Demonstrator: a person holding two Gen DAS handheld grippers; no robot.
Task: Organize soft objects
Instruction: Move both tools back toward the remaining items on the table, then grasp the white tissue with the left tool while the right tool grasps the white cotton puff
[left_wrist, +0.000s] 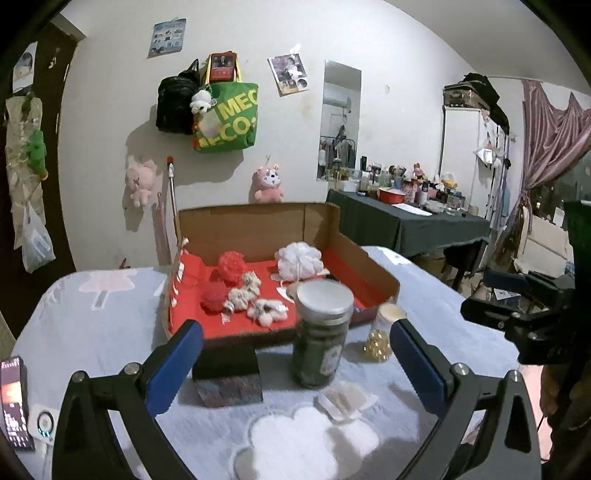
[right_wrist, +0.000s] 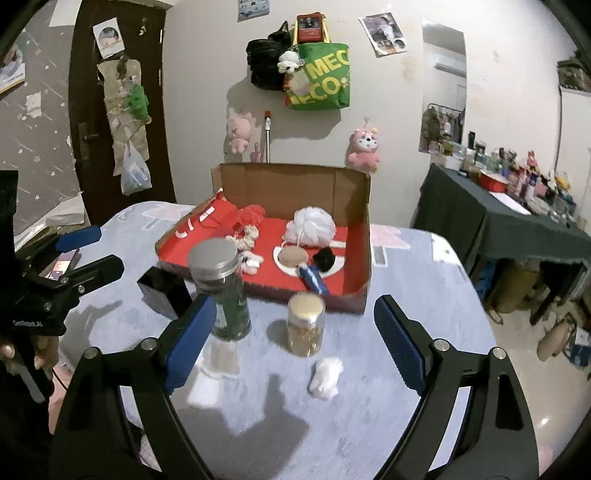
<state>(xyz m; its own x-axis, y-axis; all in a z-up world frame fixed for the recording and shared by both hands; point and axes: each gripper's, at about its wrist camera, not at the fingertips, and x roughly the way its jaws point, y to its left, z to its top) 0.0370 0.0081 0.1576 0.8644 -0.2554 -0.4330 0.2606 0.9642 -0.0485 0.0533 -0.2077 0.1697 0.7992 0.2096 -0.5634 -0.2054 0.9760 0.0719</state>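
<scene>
A cardboard box (left_wrist: 258, 225) lined in red stands on the table. It holds a white mesh pouf (left_wrist: 299, 260), two red poufs (left_wrist: 231, 266), and fuzzy scrunchies (left_wrist: 243, 291). The right wrist view also shows a beige round pad (right_wrist: 291, 258) and a black fluffy piece (right_wrist: 325, 258) in it. A white soft wad (right_wrist: 325, 373) lies loose on the cloth in front of the box, also visible as the white wad (left_wrist: 345, 400). My left gripper (left_wrist: 295, 328) is open and empty above the near table. My right gripper (right_wrist: 295, 302) is open too, with nothing touching its pads.
A tall jar (left_wrist: 321, 332) with dark contents and a small jar (left_wrist: 382, 332) of gold pieces stand in front of the box. A black box (left_wrist: 225, 373) sits left of them. A phone (left_wrist: 14, 402) lies at the table's left edge. A cluttered dark-clothed table (left_wrist: 406, 221) stands behind on the right.
</scene>
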